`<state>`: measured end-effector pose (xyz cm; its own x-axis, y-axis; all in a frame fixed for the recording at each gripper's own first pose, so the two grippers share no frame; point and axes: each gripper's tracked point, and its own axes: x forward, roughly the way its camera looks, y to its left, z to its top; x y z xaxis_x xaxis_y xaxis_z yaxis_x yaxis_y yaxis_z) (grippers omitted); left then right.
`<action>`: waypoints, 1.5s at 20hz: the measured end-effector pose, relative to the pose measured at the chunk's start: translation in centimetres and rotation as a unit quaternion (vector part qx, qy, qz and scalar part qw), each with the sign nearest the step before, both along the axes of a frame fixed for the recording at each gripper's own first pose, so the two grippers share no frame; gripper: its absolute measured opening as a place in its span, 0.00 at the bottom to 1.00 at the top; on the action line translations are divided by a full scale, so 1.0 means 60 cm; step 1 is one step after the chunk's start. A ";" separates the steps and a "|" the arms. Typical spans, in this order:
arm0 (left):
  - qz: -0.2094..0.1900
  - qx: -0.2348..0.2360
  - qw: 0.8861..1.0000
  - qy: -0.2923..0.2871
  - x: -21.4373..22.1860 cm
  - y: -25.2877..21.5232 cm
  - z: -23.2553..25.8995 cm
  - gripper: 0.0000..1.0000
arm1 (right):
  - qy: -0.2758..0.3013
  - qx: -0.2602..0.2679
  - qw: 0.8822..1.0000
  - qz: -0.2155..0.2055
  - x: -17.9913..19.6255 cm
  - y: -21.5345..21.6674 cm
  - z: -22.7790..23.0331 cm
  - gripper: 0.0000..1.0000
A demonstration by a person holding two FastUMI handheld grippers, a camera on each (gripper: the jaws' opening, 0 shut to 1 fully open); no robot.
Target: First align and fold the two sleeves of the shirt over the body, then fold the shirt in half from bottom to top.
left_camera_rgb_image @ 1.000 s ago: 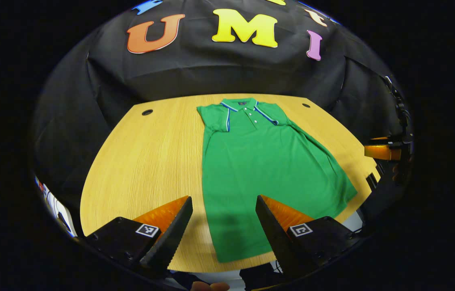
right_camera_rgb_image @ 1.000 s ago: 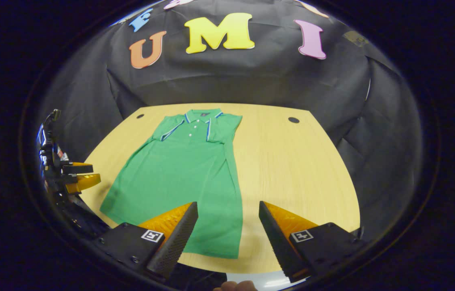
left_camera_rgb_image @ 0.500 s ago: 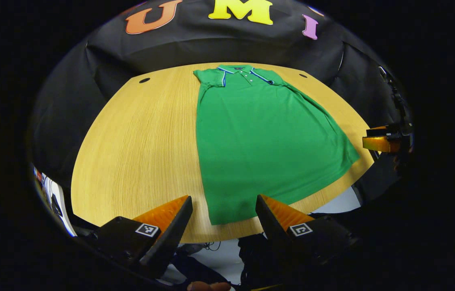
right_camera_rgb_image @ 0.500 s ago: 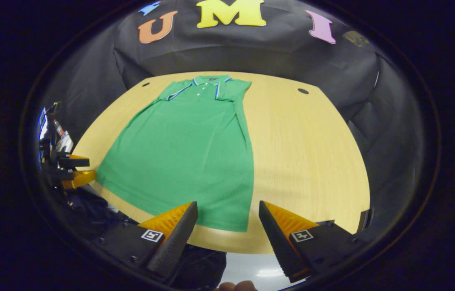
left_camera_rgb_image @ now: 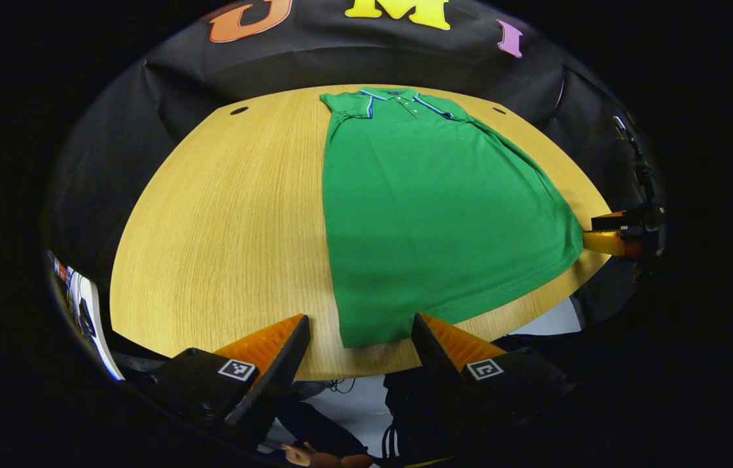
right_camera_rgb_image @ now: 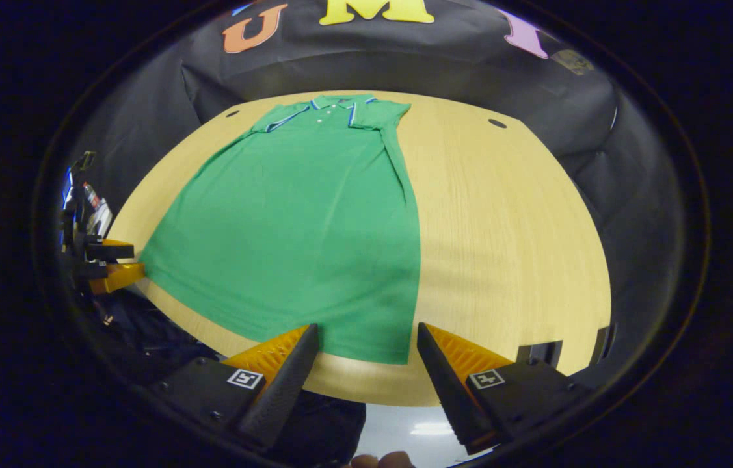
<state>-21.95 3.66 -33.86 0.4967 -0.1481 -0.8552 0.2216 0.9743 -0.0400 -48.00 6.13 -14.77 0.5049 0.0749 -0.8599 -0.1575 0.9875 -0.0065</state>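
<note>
Both grippers hang with fingers spread apart, empty, at the near edge of a wooden table (left_camera_rgb_image: 223, 214): the left gripper (left_camera_rgb_image: 359, 341) frames the shirt's near-left hem corner, the right gripper (right_camera_rgb_image: 367, 354) its near-right corner. The green shirt (left_camera_rgb_image: 431, 208) lies flat, sleeves folded in, collar toward the far edge. No writing on it is legible.

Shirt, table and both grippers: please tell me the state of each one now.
Shirt: flat on the table, sleeves folded in over the body, bottom hem not yet folded up.
Table: carries the shirt.
Left gripper: open, at the hem's left corner.
Right gripper: open, at the hem's right corner.
</note>
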 end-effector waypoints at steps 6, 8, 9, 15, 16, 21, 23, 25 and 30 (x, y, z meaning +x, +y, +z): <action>-0.006 0.005 1.000 -0.005 0.000 -0.002 -0.010 1.00 | 0.017 0.006 1.000 -0.010 -0.009 0.002 -0.020 0.93; -0.004 0.004 1.000 -0.008 0.002 -0.002 -0.010 1.00 | 0.016 0.005 1.000 0.003 -0.007 0.008 -0.020 0.85; -0.005 0.004 1.000 -0.007 0.004 -0.004 -0.011 1.00 | 0.017 0.005 1.000 0.009 -0.007 0.012 -0.018 0.73; 0.015 0.006 1.000 -0.016 0.028 0.000 -0.009 0.12 | 0.032 0.015 0.999 0.009 -0.005 0.018 -0.017 0.07; 0.013 -0.002 1.000 -0.013 0.029 -0.005 -0.007 0.04 | 0.036 0.020 0.999 0.008 -0.005 0.021 -0.015 0.06; 0.012 -0.018 0.999 -0.032 0.059 -0.013 0.028 0.04 | 0.014 0.033 0.999 0.011 0.023 0.026 0.026 0.06; 0.011 -0.024 0.999 -0.048 0.077 -0.015 0.051 0.04 | -0.003 0.039 0.999 0.006 0.043 0.024 0.050 0.06; 0.011 -0.032 0.998 -0.061 0.098 -0.019 0.072 0.04 | -0.020 0.046 0.999 0.001 0.069 0.022 0.074 0.06; 0.010 -0.047 0.994 -0.099 0.162 -0.028 0.127 0.04 | -0.065 0.060 0.996 -0.002 0.141 0.021 0.140 0.04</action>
<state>-12.21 2.00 -26.27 0.6580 -0.2122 -0.7225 0.2158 0.9724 -0.0891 -39.55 7.41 -6.35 0.6111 0.1710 -0.7729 -0.1597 0.9830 0.0912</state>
